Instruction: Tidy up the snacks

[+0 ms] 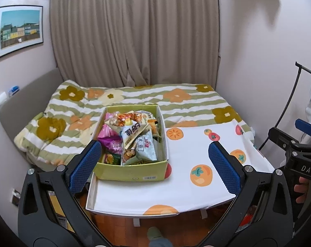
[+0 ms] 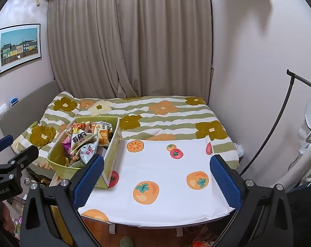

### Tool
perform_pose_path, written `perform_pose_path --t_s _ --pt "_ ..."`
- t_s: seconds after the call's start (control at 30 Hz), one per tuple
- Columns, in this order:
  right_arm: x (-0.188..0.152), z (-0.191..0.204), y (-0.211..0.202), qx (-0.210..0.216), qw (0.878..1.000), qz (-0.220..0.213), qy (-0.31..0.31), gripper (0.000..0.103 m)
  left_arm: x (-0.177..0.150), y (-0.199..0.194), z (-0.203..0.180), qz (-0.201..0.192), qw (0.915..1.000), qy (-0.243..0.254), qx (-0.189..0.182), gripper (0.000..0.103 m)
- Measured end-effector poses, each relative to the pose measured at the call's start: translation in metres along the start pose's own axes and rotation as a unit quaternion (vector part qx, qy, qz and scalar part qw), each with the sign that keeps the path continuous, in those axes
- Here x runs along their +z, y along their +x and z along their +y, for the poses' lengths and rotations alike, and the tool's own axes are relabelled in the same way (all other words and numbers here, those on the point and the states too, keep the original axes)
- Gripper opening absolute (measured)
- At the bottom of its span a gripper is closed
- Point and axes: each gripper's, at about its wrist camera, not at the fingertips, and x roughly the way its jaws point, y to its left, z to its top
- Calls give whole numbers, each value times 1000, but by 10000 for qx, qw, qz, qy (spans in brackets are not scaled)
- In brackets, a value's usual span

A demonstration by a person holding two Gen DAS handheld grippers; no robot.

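Observation:
A green cardboard box (image 1: 132,174) stands on the left part of a small table covered with a white persimmon-print cloth (image 1: 196,150). It is full of several snack bags (image 1: 132,133), white, pink and orange. My left gripper (image 1: 155,164) is open and empty, held above the table's near edge with the box between its blue pads (image 1: 85,166). My right gripper (image 2: 157,181) is open and empty over the bare cloth (image 2: 165,164), to the right of the box (image 2: 112,164) and its snack bags (image 2: 83,142).
A bed with a green-striped flower quilt (image 1: 135,96) lies behind the table, with curtains (image 1: 135,30) and walls beyond. A black lamp stand (image 2: 279,123) is at the right. Wooden floor (image 1: 165,224) shows below the table's near edge.

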Motion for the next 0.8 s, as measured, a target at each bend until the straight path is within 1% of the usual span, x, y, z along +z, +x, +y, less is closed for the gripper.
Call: perform_pose_path --t_s 0.37,0.8 --pt "0 0 3 71 10000 -8 -20 102 0 -1 -1 8 10000 32 59 103" --pt "1 2 2 50 10000 -7 2 102 1 -2 -8 -44 9999 103 98 103"
